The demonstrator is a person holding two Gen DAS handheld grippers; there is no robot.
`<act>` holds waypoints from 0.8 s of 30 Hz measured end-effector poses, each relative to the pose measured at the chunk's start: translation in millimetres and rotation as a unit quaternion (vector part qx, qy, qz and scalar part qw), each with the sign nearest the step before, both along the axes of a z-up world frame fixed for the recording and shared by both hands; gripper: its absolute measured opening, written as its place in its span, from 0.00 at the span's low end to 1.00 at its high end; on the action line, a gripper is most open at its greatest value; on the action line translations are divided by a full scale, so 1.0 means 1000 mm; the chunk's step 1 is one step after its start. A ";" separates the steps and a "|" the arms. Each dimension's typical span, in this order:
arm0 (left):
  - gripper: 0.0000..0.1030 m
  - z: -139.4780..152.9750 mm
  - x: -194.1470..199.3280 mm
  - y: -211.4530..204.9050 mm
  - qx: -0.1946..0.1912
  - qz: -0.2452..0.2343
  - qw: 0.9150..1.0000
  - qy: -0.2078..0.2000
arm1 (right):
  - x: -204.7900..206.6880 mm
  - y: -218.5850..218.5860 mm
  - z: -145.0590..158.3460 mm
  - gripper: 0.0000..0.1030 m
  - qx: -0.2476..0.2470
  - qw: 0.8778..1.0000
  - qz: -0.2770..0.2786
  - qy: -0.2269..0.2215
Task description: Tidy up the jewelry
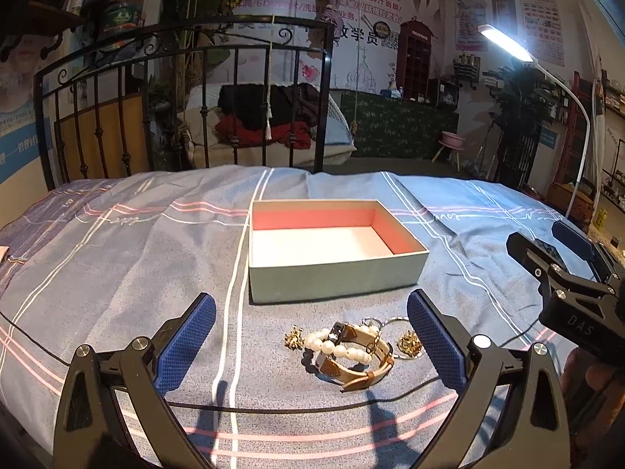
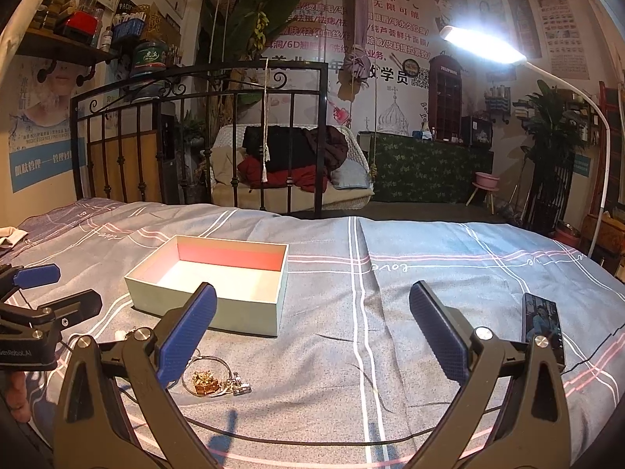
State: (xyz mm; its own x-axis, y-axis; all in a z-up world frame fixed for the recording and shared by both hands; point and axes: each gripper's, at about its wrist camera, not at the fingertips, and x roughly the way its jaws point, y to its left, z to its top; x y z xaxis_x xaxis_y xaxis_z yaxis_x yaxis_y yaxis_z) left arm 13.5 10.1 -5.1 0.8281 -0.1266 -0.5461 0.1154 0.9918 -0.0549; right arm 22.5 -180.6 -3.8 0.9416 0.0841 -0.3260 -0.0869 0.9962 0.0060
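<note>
Jewelry lies in a small heap on the striped bedspread (image 1: 117,273), nearest of all to the left tongs (image 1: 311,342), whose blue pads (image 1: 187,344) stand wide apart with nothing between them. The heap sits just ahead of those tongs, toward their right pad: a pearl bracelet (image 1: 336,346) draped over a tan leather strap (image 1: 367,363), a gold charm (image 1: 293,338) on its left, and a second gold charm (image 1: 409,342) with a thin wire ring (image 1: 390,322) almost touching the right pad. A black cable (image 1: 273,410) crosses the cloth close under the left tongs.

From the right wrist view, the right tongs (image 2: 312,336) are also spread wide and hold nothing. The gold charm (image 2: 205,383), a wire ring (image 2: 211,363) and a small silver clasp (image 2: 240,385) lie just beside their left pad (image 2: 187,336); the rest of the heap is hidden behind that finger. Between the right tongs' pads the cloth is bare. A phone (image 2: 543,328) lies near the outer side of their right pad.

Beyond the heap, a short way off and not touching it, stands the open box (image 1: 332,275), pale green outside, pink-walled inside, its near wall facing the left tongs. For the right tongs it lies ahead and to the left.

Farther on the bedspread runs to the black iron bed rail (image 1: 187,58), and a white lamp (image 2: 484,45) arcs in from the right.
</note>
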 end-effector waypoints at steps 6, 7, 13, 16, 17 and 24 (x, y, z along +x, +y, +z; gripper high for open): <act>0.94 -0.020 0.009 0.018 -0.027 -0.020 0.994 0.107 | 0.020 -0.010 -0.020 0.95 0.036 0.992 0.035 0.116; 0.94 -0.023 0.012 0.020 -0.023 -0.015 0.993 0.118 | 0.021 -0.009 -0.025 0.95 0.031 0.991 0.039 0.125; 0.86 -0.026 0.030 0.033 -0.043 -0.010 0.987 0.153 | 0.026 -0.001 -0.043 0.94 0.027 0.985 0.061 0.162; 0.84 -0.030 0.032 0.028 -0.037 -0.016 0.984 0.172 | 0.031 0.005 -0.047 0.94 0.029 0.982 0.070 0.171; 0.81 -0.033 0.032 0.027 -0.032 -0.015 0.983 0.178 | 0.033 0.008 -0.048 0.94 0.027 0.982 0.073 0.173; 0.71 -0.034 0.040 0.042 -0.079 -0.015 0.975 0.208 | 0.046 0.020 -0.045 0.85 0.024 0.978 0.100 0.181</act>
